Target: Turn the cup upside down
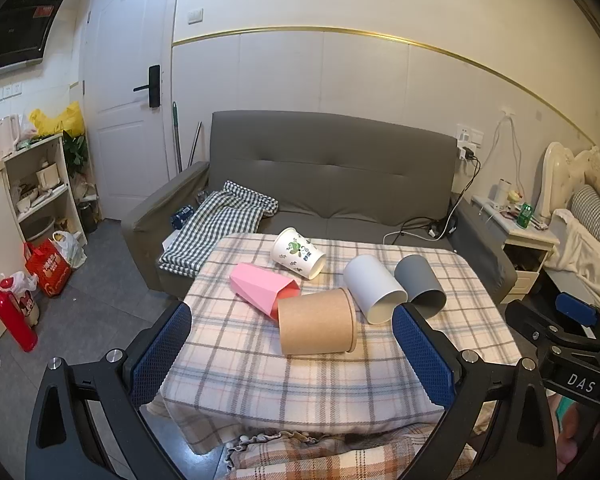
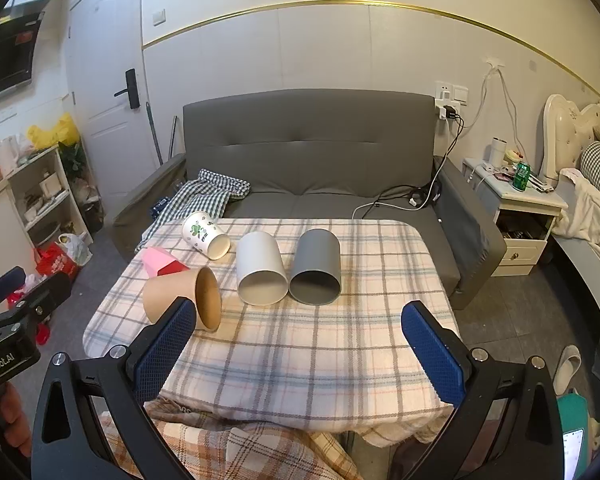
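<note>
Several cups lie on their sides on a plaid-covered table (image 1: 300,376). A brown paper cup (image 1: 316,322) lies nearest, mouth to the right; it also shows in the right wrist view (image 2: 180,296). Beside it lie a pink faceted cup (image 1: 260,288), a white paper cup with green print (image 1: 298,253), a white cup (image 1: 374,288) and a grey cup (image 1: 420,284). In the right wrist view the white cup (image 2: 260,268) and grey cup (image 2: 315,266) open toward me. My left gripper (image 1: 296,356) is open and empty before the brown cup. My right gripper (image 2: 300,344) is open and empty above the table's near part.
A grey sofa (image 1: 332,176) with a checked cloth (image 1: 216,224) stands behind the table. A bedside cabinet (image 2: 520,216) and a bed are at the right. Shelves (image 1: 40,184), bags and a red bottle (image 1: 10,316) are at the left. The right gripper shows at the left view's edge (image 1: 572,332).
</note>
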`<state>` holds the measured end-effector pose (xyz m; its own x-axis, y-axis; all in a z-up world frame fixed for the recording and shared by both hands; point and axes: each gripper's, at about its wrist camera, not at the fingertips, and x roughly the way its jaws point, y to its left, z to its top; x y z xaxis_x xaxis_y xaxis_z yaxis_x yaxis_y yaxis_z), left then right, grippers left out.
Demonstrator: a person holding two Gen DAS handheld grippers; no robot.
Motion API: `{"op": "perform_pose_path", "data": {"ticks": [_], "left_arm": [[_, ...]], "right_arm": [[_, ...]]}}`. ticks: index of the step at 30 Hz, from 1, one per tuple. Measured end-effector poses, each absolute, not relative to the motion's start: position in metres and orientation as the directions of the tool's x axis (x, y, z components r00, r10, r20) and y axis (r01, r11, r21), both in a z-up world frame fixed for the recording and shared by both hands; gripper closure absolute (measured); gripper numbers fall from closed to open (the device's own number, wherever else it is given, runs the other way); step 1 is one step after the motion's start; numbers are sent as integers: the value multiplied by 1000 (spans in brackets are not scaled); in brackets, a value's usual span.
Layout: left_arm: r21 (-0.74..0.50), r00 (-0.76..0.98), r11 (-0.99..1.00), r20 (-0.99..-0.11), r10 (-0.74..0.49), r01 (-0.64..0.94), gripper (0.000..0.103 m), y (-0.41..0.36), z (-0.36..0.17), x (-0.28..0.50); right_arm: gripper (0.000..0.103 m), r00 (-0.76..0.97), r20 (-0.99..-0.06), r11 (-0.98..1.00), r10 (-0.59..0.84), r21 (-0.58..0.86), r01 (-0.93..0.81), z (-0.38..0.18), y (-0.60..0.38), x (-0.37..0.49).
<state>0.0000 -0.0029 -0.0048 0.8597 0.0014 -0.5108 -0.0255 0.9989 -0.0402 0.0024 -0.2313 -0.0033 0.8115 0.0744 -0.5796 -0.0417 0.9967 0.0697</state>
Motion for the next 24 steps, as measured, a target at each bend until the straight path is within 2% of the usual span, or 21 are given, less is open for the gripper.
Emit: {"op": "perform_pose_path", "data": {"ticks": [24], "left_arm": [[-41,856,999,-517,5,-31,0,3,-8,-4]], "right_arm": [[0,808,-582,995,95,78,-61,-4,-224,0]]}}
